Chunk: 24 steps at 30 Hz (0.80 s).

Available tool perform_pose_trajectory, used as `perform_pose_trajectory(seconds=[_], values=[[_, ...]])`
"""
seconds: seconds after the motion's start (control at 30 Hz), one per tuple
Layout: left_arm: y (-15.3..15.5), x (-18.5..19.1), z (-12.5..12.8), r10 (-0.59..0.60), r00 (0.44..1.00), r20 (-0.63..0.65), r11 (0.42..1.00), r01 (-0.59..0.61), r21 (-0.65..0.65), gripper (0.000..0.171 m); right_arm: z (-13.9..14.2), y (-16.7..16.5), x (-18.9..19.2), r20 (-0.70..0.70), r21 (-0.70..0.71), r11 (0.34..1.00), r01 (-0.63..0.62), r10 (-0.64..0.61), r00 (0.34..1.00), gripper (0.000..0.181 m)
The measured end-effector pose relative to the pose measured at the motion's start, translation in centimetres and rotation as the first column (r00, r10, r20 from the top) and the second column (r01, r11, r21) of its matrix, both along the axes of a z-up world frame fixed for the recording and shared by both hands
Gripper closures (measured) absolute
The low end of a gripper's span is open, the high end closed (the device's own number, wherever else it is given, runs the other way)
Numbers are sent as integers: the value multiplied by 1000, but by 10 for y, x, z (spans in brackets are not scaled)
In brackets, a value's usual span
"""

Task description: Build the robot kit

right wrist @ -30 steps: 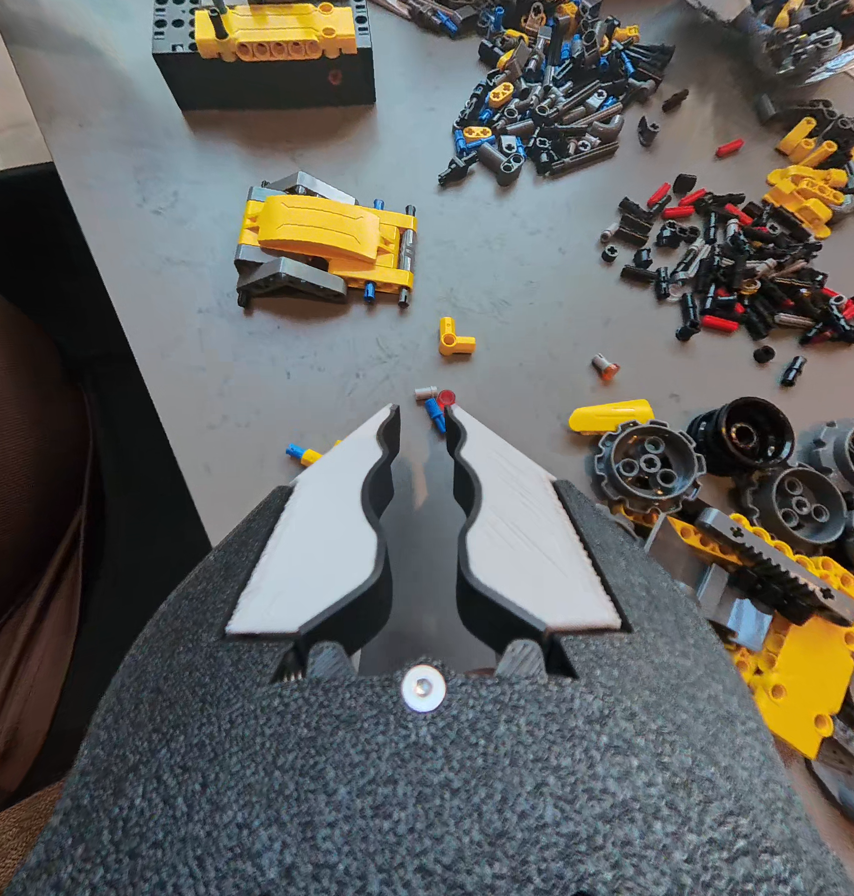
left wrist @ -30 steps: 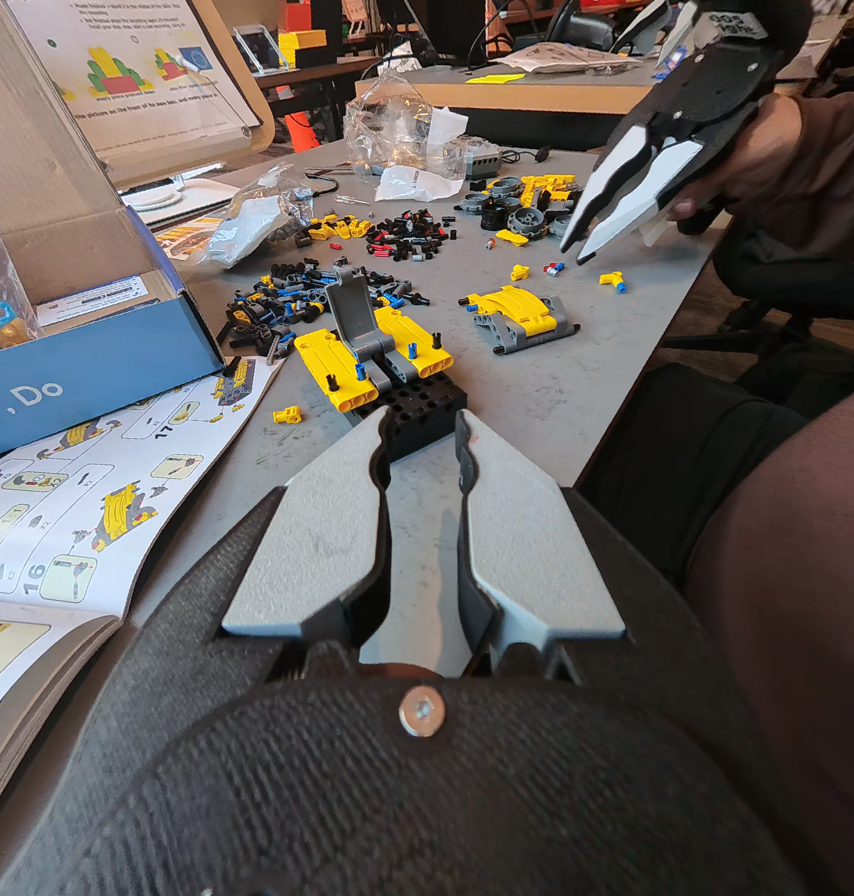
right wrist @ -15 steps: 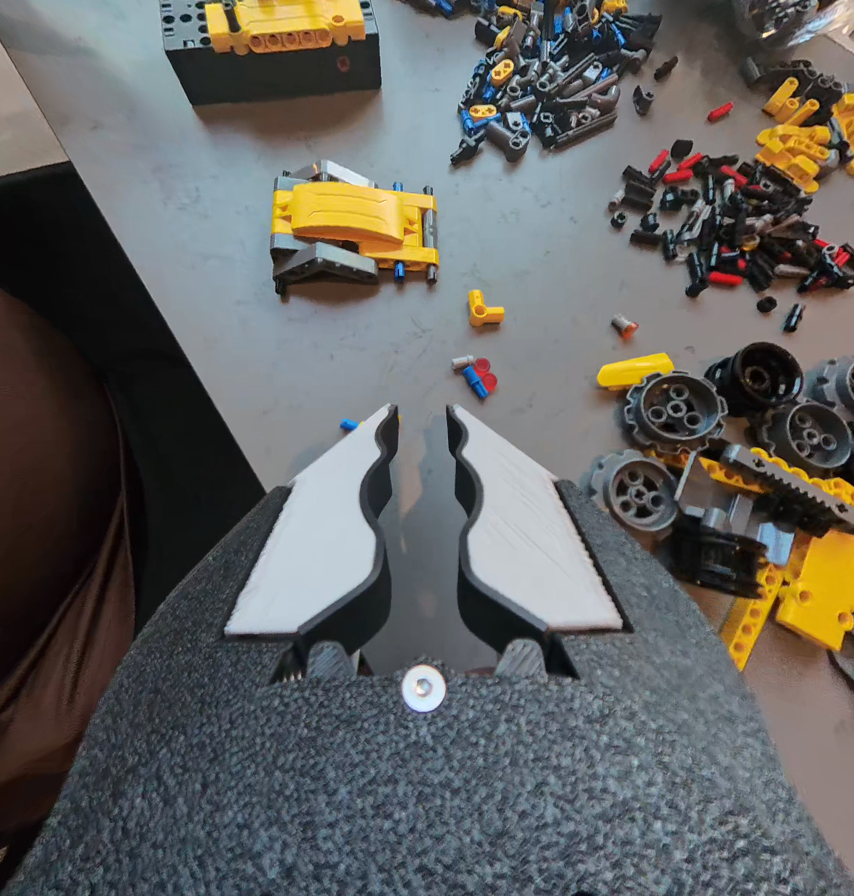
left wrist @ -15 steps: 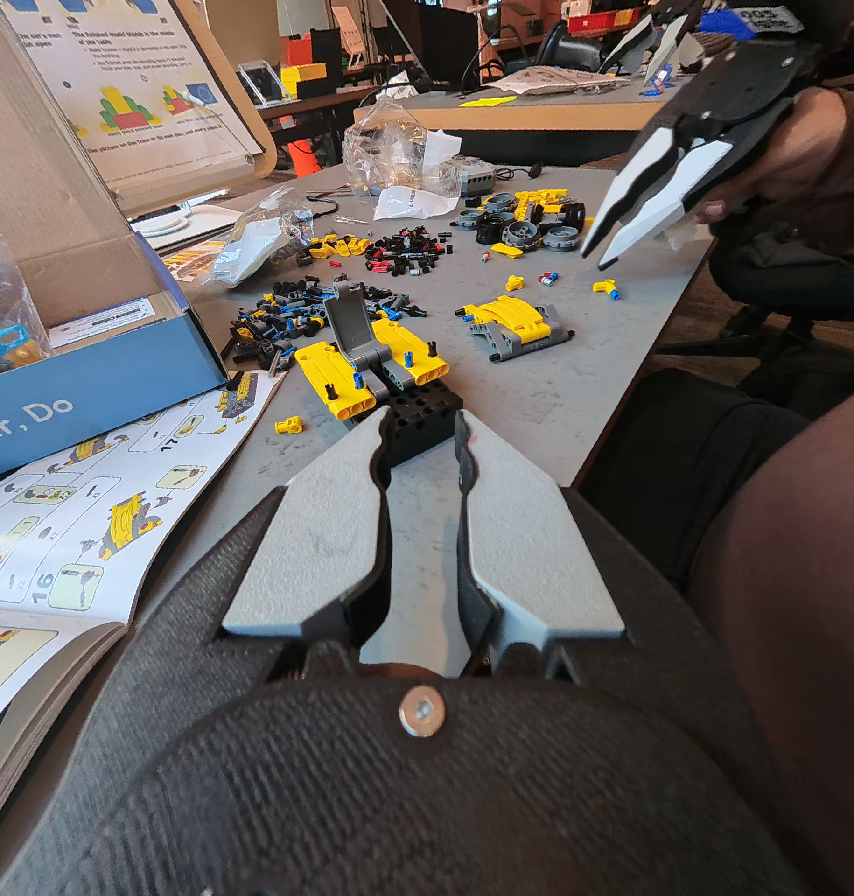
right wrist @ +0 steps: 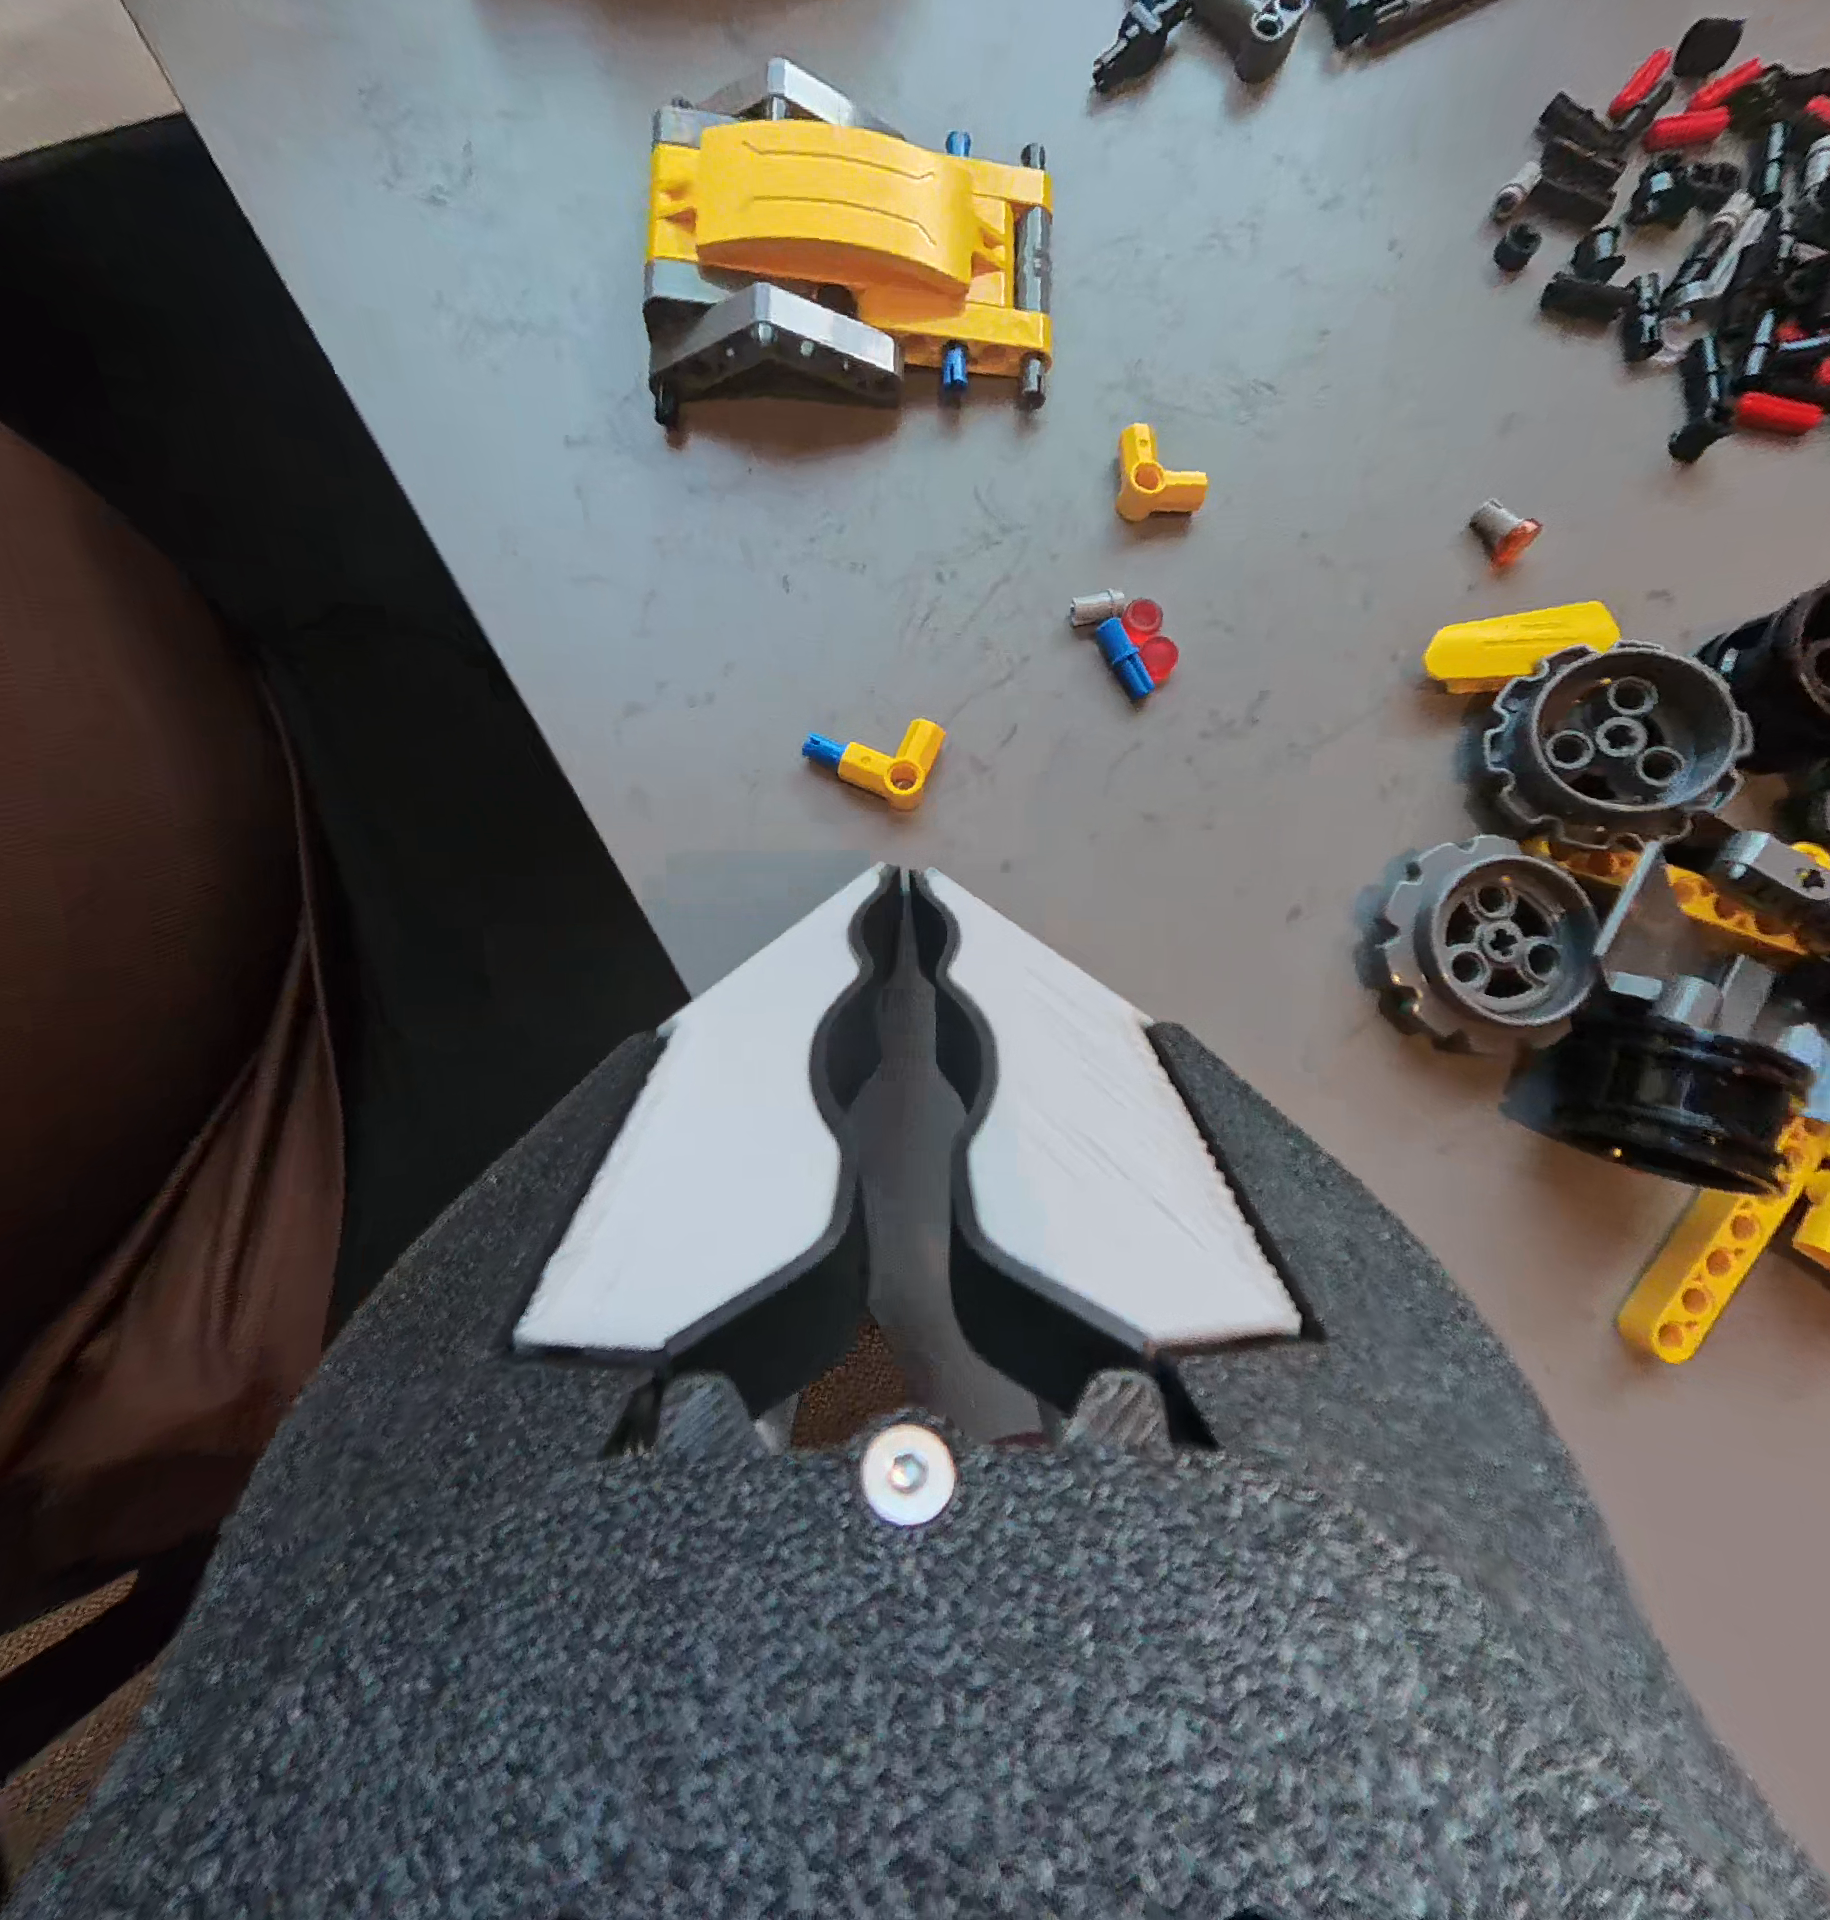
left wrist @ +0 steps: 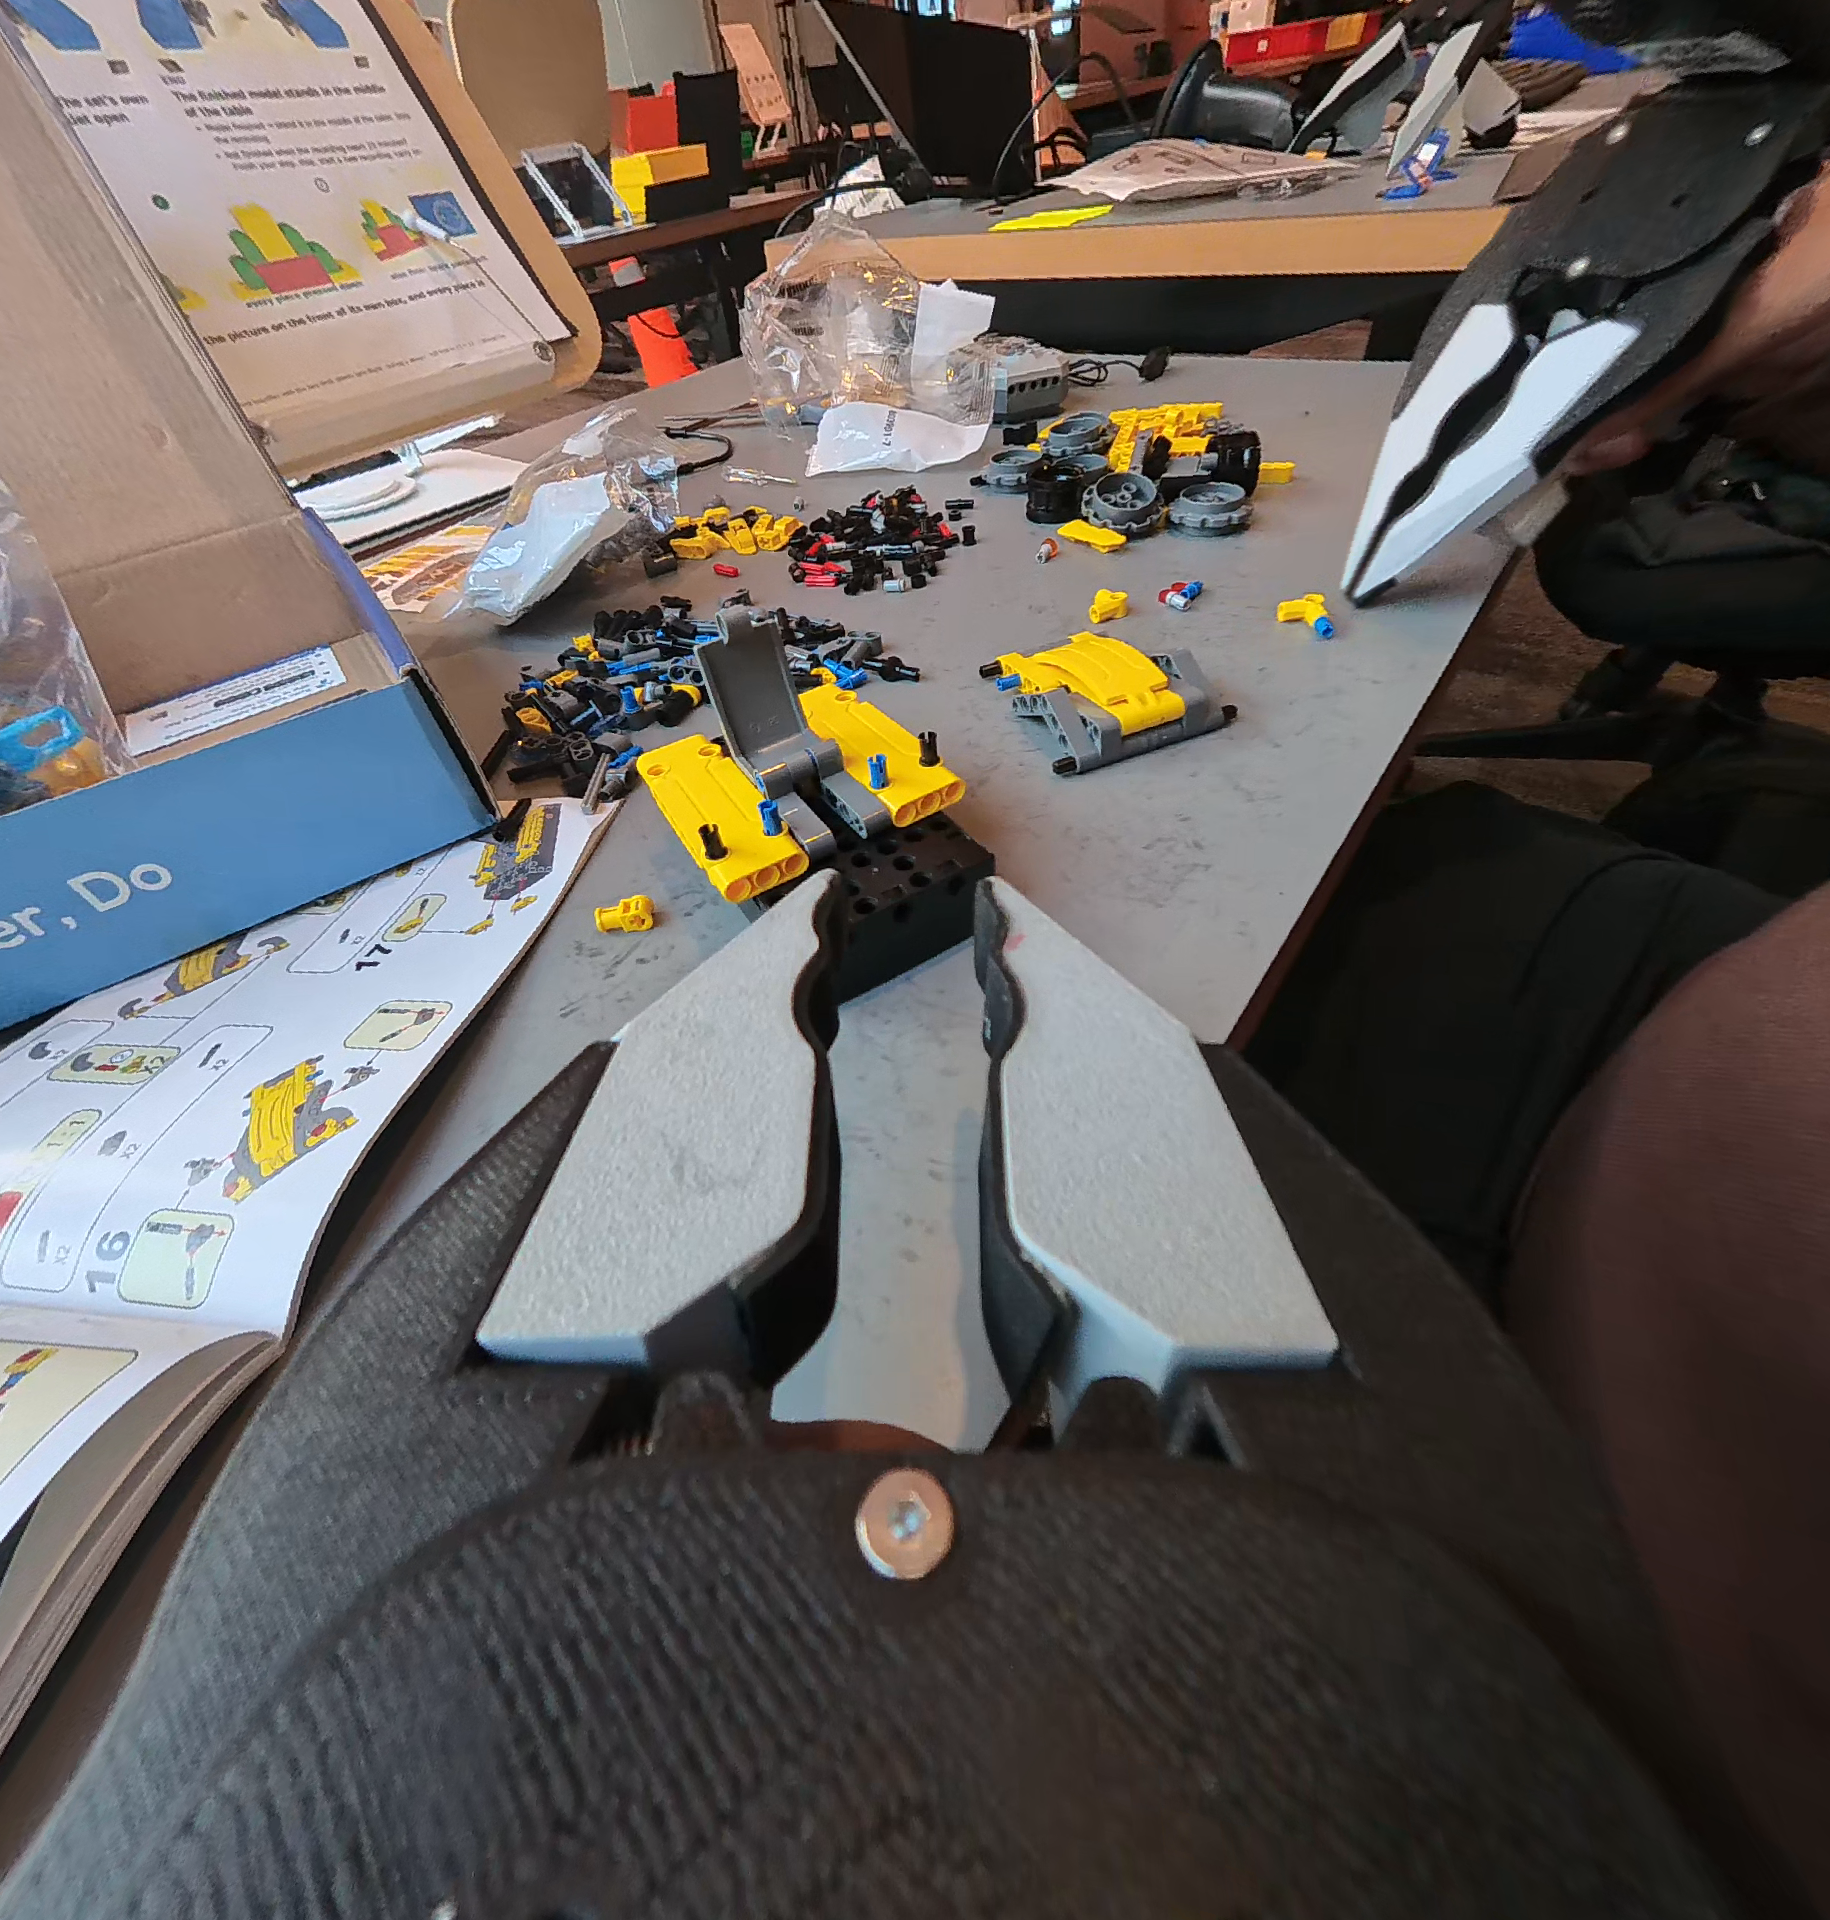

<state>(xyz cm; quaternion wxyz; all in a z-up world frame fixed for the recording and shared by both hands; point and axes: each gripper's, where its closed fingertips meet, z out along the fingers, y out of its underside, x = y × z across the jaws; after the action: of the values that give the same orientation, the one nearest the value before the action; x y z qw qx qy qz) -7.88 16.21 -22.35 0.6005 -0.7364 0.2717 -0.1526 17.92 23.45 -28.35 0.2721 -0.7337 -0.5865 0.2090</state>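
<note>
My left gripper [left wrist: 906,899] is open and empty, its tips just short of a black block [left wrist: 906,883] that carries yellow and grey parts [left wrist: 797,774]. My right gripper [right wrist: 903,875] is shut and empty, low over the grey table [right wrist: 599,582] near its edge. Closest to it lies a small yellow elbow piece with a blue pin [right wrist: 885,764]. The right gripper also shows in the left wrist view [left wrist: 1363,587], tips beside that same piece [left wrist: 1306,613]. A yellow and grey assembly [right wrist: 849,244] lies farther ahead and shows in the left wrist view [left wrist: 1108,696] too.
Grey wheels and yellow beams [right wrist: 1607,914] lie at the right. Black, red and blue small parts [left wrist: 869,540] are piled mid-table. A second yellow elbow [right wrist: 1150,478] and red and blue bits [right wrist: 1134,639] lie ahead. An open booklet [left wrist: 163,1122] and a blue box [left wrist: 194,831] sit left. My legs are beyond the table edge [left wrist: 1326,873]. The tips of one gripper are about 30 cm away from the tips of the other.
My right gripper has shut and pulled back toward the table edge, so the yellow elbow with the blue pin now lies ahead of its tips. The left gripper has barely moved.
</note>
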Motion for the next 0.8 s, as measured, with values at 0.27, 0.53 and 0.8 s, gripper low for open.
perform_pose_trajectory(seconds=[0.27, 0.53, 0.8], values=[[0, -1, 1, 8, 1000, -6, 1000, -8, 15, 152, 6, 29, -9, -16, 31, 998, 46, -46, 999, 180], [1, -1, 0, 3, 1000, 8, 1000, -3, -11, 152, 12, -1, -1, -66, -102, 988, 118, -126, 990, 177], [1, -1, 0, -2, 1000, 14, 1000, 3, -20, 152, 2, 21, -25, -57, -49, 995, 86, -89, 994, 178]])
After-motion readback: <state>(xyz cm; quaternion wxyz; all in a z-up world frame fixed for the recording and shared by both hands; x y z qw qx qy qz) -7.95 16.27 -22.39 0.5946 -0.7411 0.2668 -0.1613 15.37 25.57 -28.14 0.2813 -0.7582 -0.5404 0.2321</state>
